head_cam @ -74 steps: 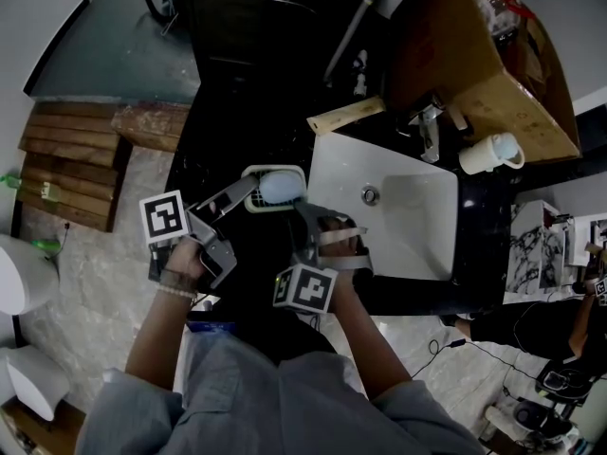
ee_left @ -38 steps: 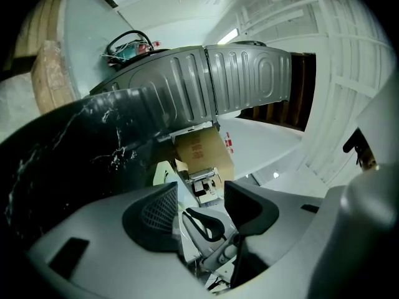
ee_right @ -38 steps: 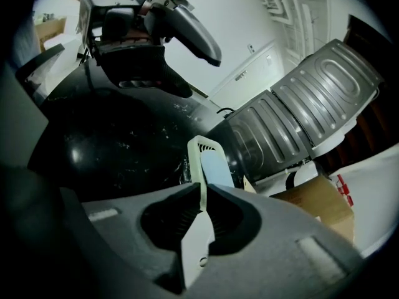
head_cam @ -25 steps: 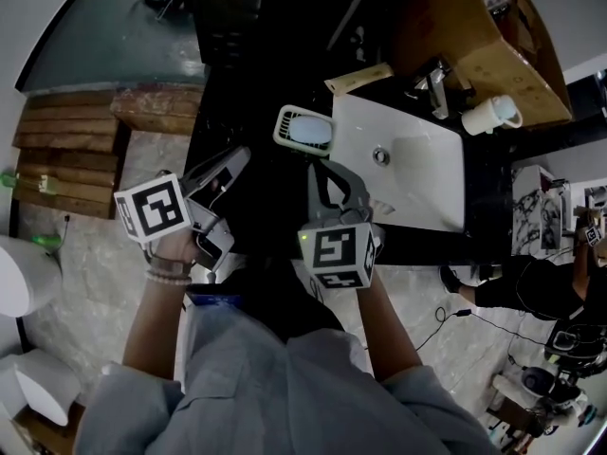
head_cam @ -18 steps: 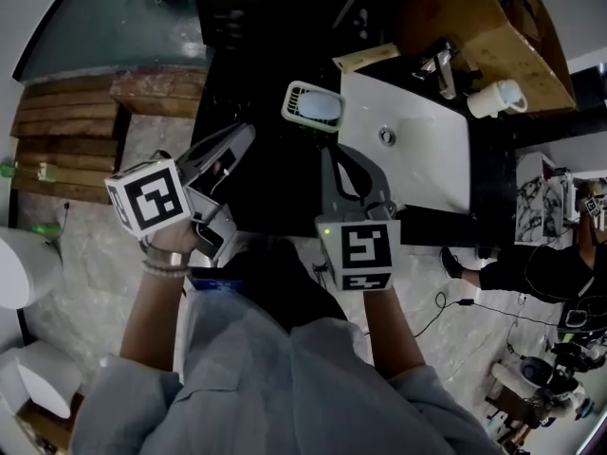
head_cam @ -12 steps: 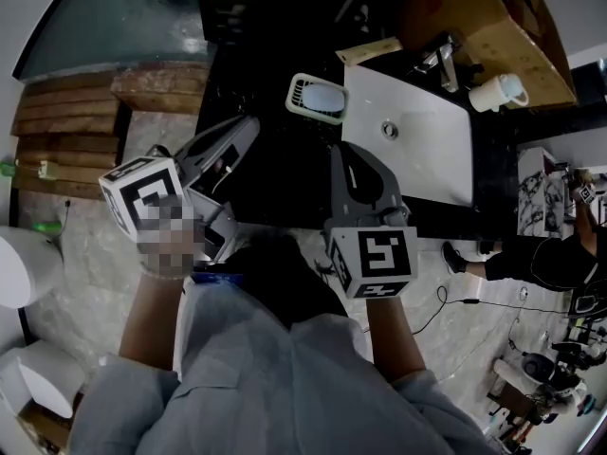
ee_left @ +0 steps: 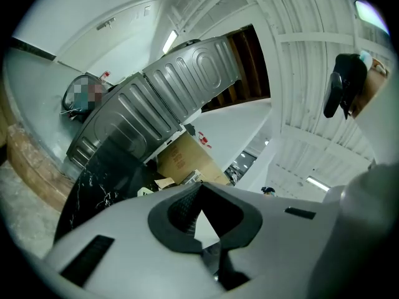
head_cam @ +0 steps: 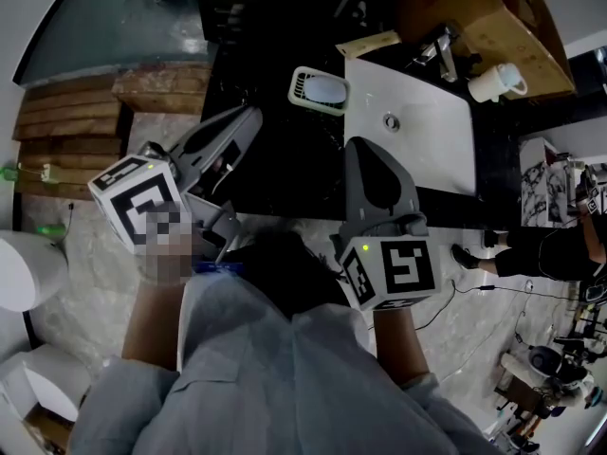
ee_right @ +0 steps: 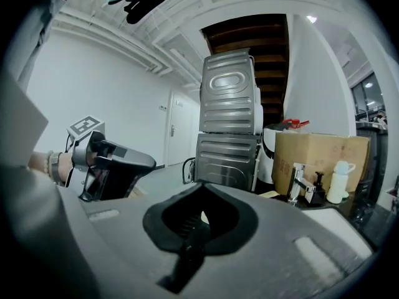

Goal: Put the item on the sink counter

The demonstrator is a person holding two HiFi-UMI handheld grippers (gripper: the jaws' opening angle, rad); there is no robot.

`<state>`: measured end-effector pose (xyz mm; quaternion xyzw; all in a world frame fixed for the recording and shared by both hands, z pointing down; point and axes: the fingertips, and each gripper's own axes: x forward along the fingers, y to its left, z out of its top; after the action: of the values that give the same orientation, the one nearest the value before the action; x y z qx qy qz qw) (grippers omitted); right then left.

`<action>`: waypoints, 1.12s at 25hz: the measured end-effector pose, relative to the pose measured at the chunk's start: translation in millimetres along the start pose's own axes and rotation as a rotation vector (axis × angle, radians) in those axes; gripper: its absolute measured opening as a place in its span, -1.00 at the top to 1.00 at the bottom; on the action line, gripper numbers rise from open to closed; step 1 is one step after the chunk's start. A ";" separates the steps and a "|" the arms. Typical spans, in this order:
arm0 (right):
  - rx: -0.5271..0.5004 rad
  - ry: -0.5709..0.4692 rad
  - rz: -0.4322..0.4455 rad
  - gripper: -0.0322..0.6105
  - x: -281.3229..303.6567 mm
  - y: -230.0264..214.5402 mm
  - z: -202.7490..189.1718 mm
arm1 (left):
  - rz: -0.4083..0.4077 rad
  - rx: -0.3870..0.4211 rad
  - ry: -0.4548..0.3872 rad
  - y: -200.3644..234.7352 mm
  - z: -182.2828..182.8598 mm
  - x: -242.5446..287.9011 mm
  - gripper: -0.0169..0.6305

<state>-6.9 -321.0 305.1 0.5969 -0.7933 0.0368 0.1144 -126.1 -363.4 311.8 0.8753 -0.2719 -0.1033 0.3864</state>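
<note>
A pale green soap dish (head_cam: pixel 321 90) with a light blue soap bar in it rests on the black sink counter (head_cam: pixel 275 159), just left of the white basin (head_cam: pixel 422 136). My left gripper (head_cam: pixel 250 115) hovers over the counter's left edge, well below and left of the dish, shut and empty. Near the counter's front edge my right gripper (head_cam: pixel 366 144) is held up, shut too, with nothing in it. In the left gripper view the gripper (ee_left: pixel 199 193) points up at the ceiling. The right gripper view has its gripper (ee_right: pixel 201 190) aimed level across the room, with the left gripper (ee_right: pixel 106 167) at its left.
A chrome tap (head_cam: pixel 443 50) and a white cup (head_cam: pixel 493 81) stand behind the basin, beside a cardboard box (head_cam: pixel 465 8). Stacked grey machines (ee_right: pixel 228 126) stand beyond the counter. Wooden planks (head_cam: pixel 71 150) lie on the floor at left. A person (head_cam: pixel 560 254) is at the right edge.
Both grippers have drawn back from the soap dish toward me and risen. The left jaws have closed. The dish stays where it was set, beside the basin.
</note>
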 end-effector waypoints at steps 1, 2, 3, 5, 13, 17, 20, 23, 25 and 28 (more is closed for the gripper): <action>0.007 -0.004 -0.002 0.91 -1.7 -0.4 1.8 | -0.001 0.001 -0.002 -1.1 0.3 -0.8 0.93; 0.013 -0.008 -0.004 0.91 -4.0 -0.3 3.8 | -0.002 0.001 -0.004 -2.9 0.6 -2.3 0.93; 0.017 -0.011 -0.006 0.91 -6.6 -0.1 5.8 | -0.003 0.002 -0.005 -5.2 0.8 -4.1 0.93; 0.023 -0.016 -0.011 0.91 -11.2 0.2 8.3 | -0.004 0.007 -0.005 -9.8 0.7 -7.0 0.93; 0.019 -0.021 -0.026 0.91 -19.0 -3.2 5.1 | -0.005 0.023 0.003 -17.7 -3.9 -7.3 0.93; 0.010 -0.026 -0.033 0.91 -25.3 -2.6 7.5 | -0.012 0.027 0.008 -23.4 -6.4 -8.6 0.93; 0.010 -0.027 -0.036 0.91 -28.0 -2.0 7.7 | -0.018 0.032 0.013 -26.4 -7.7 -9.1 0.93; 0.010 -0.027 -0.036 0.91 -29.0 -1.2 6.9 | -0.019 0.039 0.016 -27.7 -8.7 -9.7 0.93; 0.009 -0.027 -0.035 0.91 -28.9 -1.1 6.8 | -0.019 0.042 0.018 -28.2 -8.5 -9.4 0.93; 0.008 -0.025 -0.032 0.91 -28.4 0.3 6.5 | -0.019 0.043 0.021 -28.3 -8.7 -9.8 0.93</action>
<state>-0.7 -295.5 292.4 0.6105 -0.7847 0.0305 0.1029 -119.6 -336.9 296.7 0.8870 -0.2618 -0.0919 0.3692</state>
